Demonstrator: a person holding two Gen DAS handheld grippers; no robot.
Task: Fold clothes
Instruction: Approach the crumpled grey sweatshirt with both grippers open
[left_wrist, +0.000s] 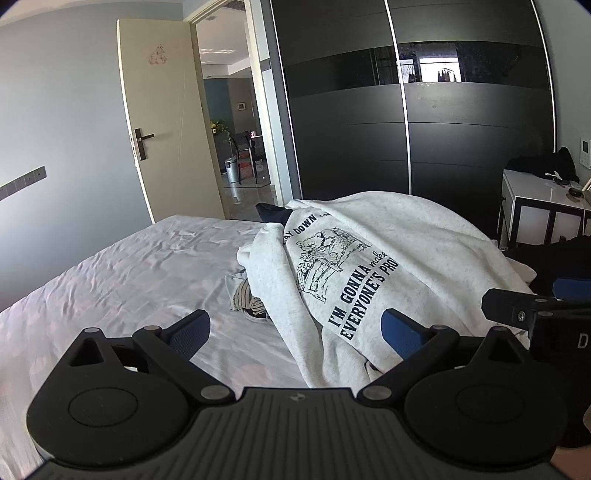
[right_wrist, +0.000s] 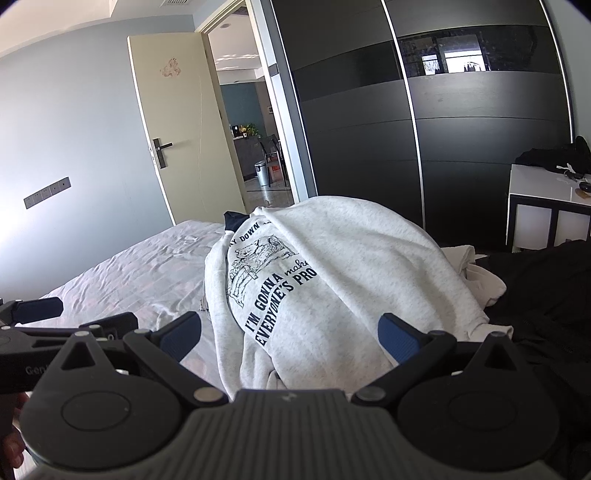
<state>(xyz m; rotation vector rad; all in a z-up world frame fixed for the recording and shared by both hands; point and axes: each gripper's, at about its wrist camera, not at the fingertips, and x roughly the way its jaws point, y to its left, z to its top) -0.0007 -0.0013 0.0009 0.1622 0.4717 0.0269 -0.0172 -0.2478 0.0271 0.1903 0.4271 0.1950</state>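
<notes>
the left gripper (left_wrist: 295, 332) and right gripper (right_wrist: 290, 334) both hover with blue-padded fingers spread wide apart, gripping nothing. the light grey printed sweatshirt (left_wrist: 373, 258) lies heaped over other clothes on the pale wrinkled bedsheet (left_wrist: 129, 273), before the black sliding wardrobe (left_wrist: 406, 129).

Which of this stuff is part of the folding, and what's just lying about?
Job: grey sweatshirt, striped garment beside it, navy garment behind it, cream garment, black garment, left tool, right tool, both open.

Lying about: nightstand and the clutter on it, wardrobe, door.
</notes>
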